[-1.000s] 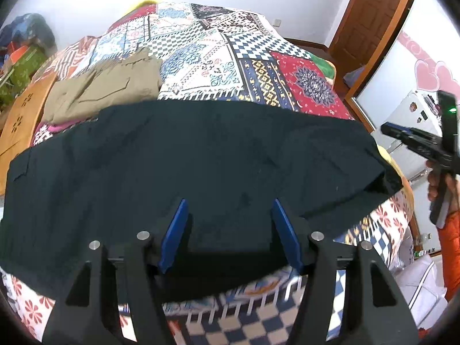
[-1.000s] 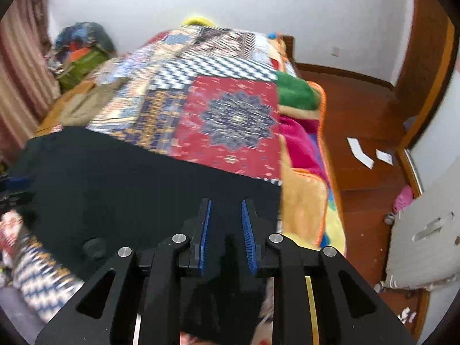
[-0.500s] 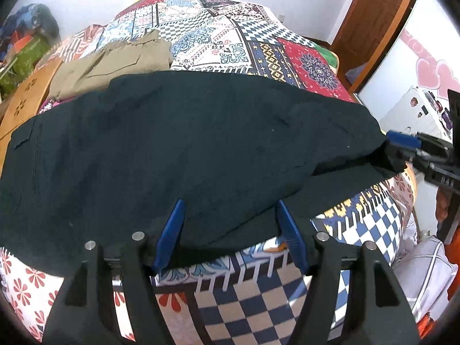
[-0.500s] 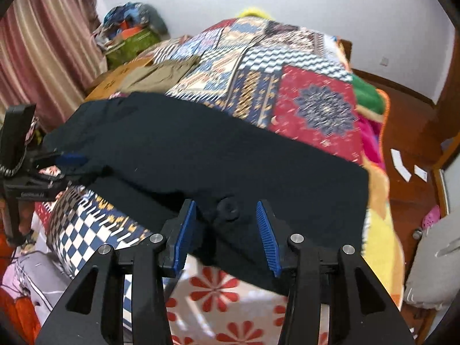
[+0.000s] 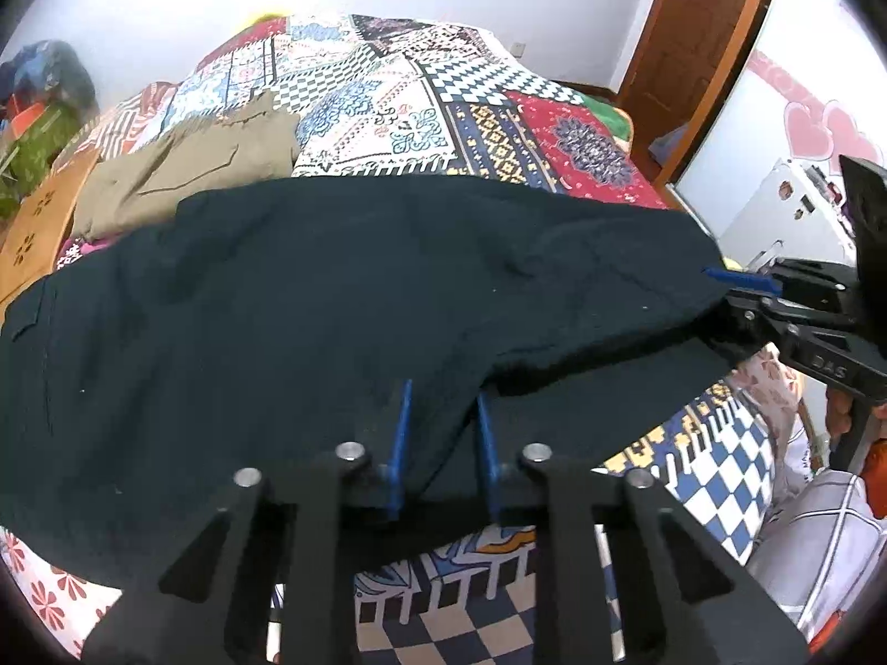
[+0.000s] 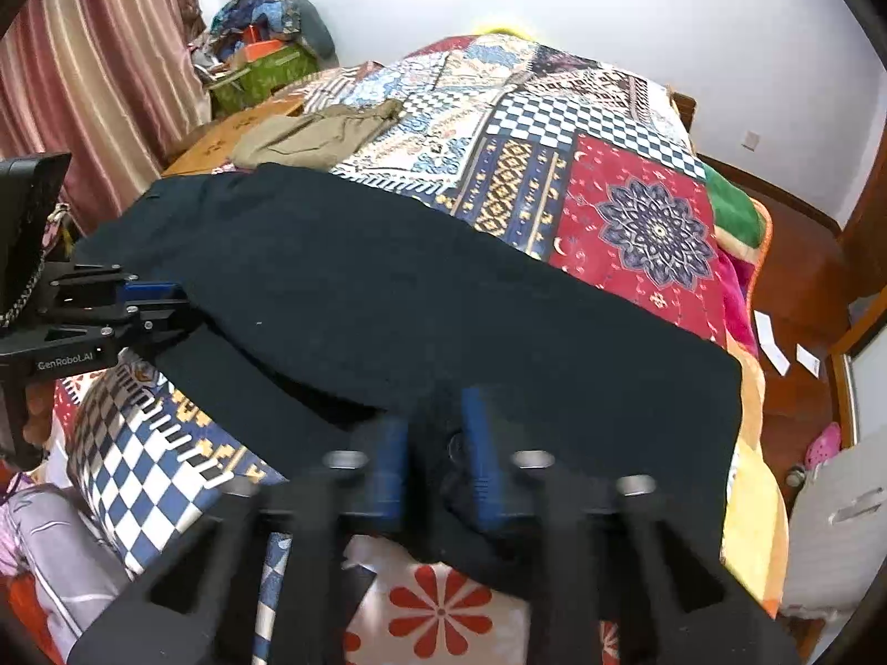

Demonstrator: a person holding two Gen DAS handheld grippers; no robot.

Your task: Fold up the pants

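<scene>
Left wrist view: dark pants (image 5: pixel 310 299) lie spread across the near end of a bed under a patchwork quilt (image 5: pixel 421 105), khaki trousers (image 5: pixel 188 172) folded beyond at far left. Having just closed, the left gripper (image 5: pixel 441 421) pinches the pants' near edge in its jaws; the right gripper (image 6: pixel 432 454), likewise just closed, pinches the near hem by a button.

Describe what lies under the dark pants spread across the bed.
Under the dark pants lies the patchwork quilt, showing on the far side and at the near edge. Its pattern beneath the fabric is covered. Tan pants lie beyond, apparently tucked slightly under the far edge.
</scene>
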